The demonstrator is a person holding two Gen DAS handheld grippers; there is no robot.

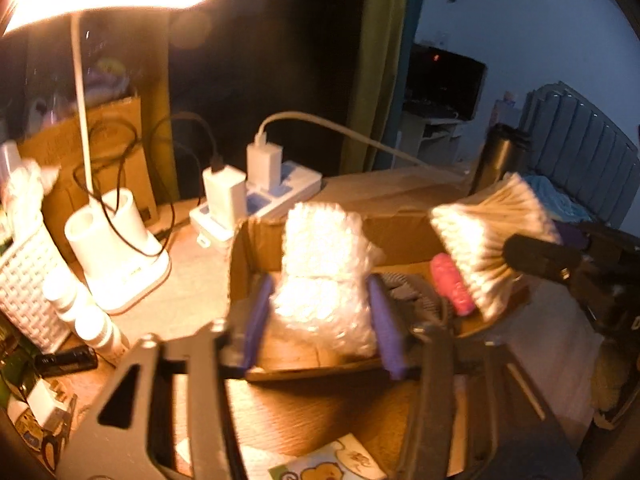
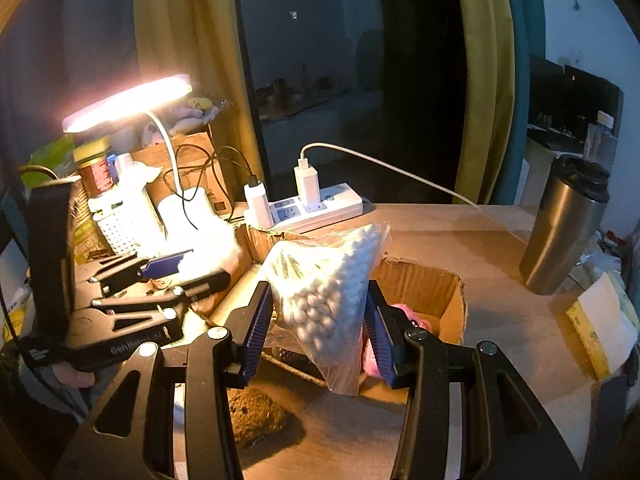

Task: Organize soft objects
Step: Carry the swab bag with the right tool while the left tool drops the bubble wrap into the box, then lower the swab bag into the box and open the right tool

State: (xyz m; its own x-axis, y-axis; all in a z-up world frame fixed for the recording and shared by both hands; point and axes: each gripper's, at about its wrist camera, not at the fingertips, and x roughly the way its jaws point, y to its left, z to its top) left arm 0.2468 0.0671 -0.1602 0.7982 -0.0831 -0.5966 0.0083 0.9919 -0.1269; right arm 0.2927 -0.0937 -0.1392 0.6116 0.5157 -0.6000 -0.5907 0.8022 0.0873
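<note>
Lamplit counter [image 2: 460, 232]: both claws hover over the open cardboard box [image 2: 436, 284], the right claw [image 2: 320, 320] pinching a bag of cotton swabs [image 2: 332, 280], the left claw [image 1: 320, 316] pinching a bubble-wrap bundle [image 1: 324, 276], each tilted upward directly above it.

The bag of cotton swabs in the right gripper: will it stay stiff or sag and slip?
The bag of cotton swabs probably sags: its thin plastic hangs loose below the right gripper. It seems light. The glossy film may slip, though the ribbed pads press its sides.
</note>
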